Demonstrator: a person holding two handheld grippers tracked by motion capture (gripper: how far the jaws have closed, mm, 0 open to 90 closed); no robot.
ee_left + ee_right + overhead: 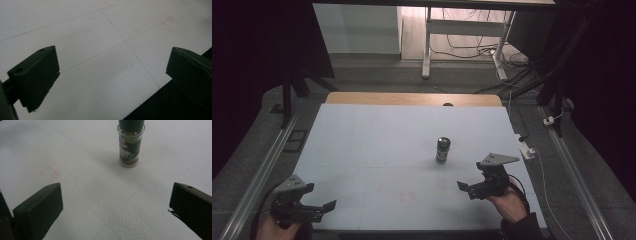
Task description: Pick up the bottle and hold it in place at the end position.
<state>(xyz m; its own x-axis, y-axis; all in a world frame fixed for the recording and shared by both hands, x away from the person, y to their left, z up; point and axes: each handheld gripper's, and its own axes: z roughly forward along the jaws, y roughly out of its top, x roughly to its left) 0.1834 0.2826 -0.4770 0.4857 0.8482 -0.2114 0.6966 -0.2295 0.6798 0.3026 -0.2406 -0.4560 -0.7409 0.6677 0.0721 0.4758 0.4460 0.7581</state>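
A small glass spice jar (442, 150) with a dark cap and a green label stands upright on the white table (377, 135), right of centre. My right gripper (469, 176) is held in a hand near the front right, a short way in front of the jar and apart from it. In the right gripper view its jaws (116, 195) are wide open with nothing between them, and the spice jar (129, 143) stands ahead. My left gripper (321, 209) is at the front left corner; its jaws (112, 65) are open over bare table.
A faint red square mark (404, 196) is drawn on the table near the front. The table's front edge (150, 97) lies just under the left gripper. Metal rails run along both sides. A white power strip (527, 149) and cables lie off the right edge.
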